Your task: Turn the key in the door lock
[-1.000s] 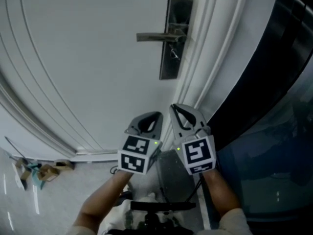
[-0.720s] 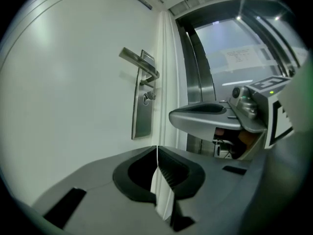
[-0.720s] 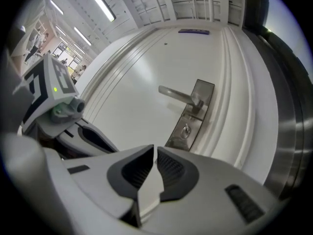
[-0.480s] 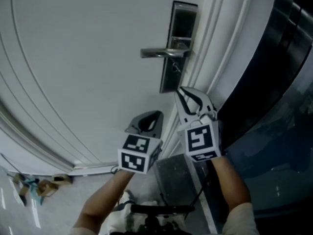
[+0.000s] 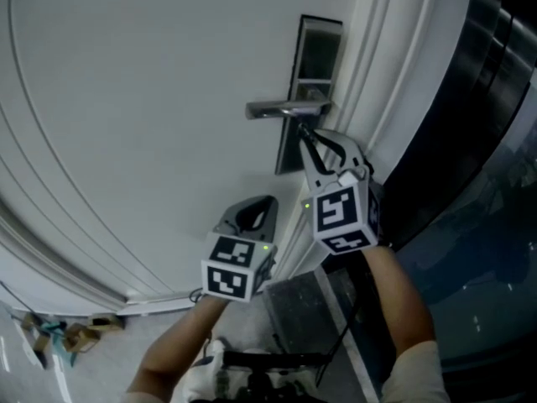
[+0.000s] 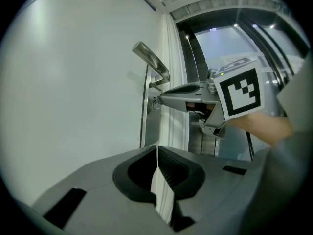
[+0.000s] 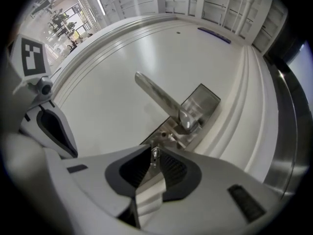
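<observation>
Standing right up against a big white door, plain smooth panel with raised moulding lines curving across it. The metal lock plate sits near the door's right edge, with a lever handle sticking out to the left. The key is in the lock just below that lever.

My right gripper points level at the plate. Its jaws have just been opening, and the key sits in the narrow gap at their tips. I don't see the pads pressing on it, so it's loose, not clamped.

My left gripper hangs lower and to the left, near the door face, jaws closed together on nothing.

Right of the door there's white stepped frame trim, then a dark glass panel. Down by my feet is a pale floor, a grey metal strip at the foot of the frame, and a few brownish scraps along the door's bottom edge.
</observation>
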### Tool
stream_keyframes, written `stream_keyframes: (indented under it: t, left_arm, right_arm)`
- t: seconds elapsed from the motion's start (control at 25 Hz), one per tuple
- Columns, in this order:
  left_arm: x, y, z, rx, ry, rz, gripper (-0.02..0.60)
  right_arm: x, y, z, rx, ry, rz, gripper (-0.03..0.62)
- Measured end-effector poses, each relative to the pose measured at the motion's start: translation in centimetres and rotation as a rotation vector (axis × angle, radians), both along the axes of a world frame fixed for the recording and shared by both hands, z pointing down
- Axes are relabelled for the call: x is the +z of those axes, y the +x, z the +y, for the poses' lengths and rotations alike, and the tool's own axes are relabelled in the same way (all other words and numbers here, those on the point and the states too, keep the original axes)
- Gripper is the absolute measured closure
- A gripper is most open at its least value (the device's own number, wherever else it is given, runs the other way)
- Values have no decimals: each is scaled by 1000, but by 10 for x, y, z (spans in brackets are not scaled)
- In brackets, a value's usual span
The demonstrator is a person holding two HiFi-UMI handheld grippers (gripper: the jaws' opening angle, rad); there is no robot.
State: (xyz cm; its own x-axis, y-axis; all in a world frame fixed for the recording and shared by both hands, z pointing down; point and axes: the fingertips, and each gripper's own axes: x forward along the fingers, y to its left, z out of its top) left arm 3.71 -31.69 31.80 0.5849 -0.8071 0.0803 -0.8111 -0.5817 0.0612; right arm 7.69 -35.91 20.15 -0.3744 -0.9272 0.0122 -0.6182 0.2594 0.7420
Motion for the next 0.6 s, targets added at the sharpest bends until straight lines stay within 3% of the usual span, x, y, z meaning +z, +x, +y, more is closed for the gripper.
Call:
stream_keyframes:
  t: [0.24,0.28,0.44,0.6]
  left_arm:
    - [1,-1,-4,13,-1,10,561]
    - [2,-2,-4,13,-2,12,561]
    - [6,-6,-4,10,-11,11,561]
    - [10,-8,0,9,-19,12,561]
  right_arm:
    - [2,-3,-13,-9,-86,-80,531]
    - [0,-2,-13,-18,-108,-132,563]
    - [-7,7,-16,-68,-236,-423,560]
    - [-8,10,-16,-94,-309,-641,559]
